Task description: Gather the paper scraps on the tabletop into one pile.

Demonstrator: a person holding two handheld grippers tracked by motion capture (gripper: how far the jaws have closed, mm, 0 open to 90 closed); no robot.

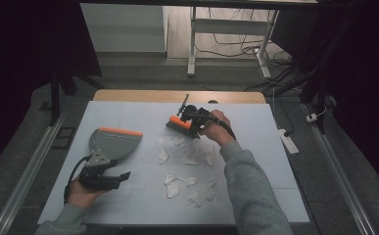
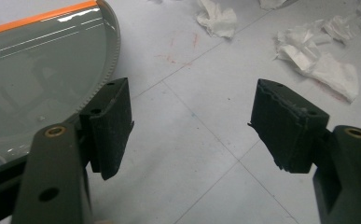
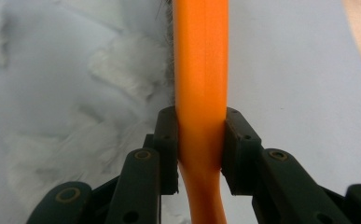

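My right gripper (image 1: 195, 122) is shut on the orange handle of a small brush (image 1: 179, 123), which rests at the far middle of the white mat (image 1: 255, 147). In the right gripper view both pads clamp the orange brush (image 3: 200, 65) from either side, my right gripper (image 3: 200, 149) pointing along it. Crumpled white paper scraps (image 1: 189, 157) lie just in front of the brush. A grey dustpan with an orange edge (image 1: 113, 142) sits at the left. My left gripper (image 1: 122, 175) stands open right beside it. Nothing lies between the jaws of my left gripper (image 2: 192, 116), and the dustpan (image 2: 33, 70) is just outside the left jaw.
More paper scraps (image 1: 193, 190) lie nearer the front of the mat, and some paper scraps (image 2: 327, 60) lie ahead of the left gripper. Metal rails run along both sides of the table. A white table frame (image 1: 193, 44) and cables stand on the floor beyond.
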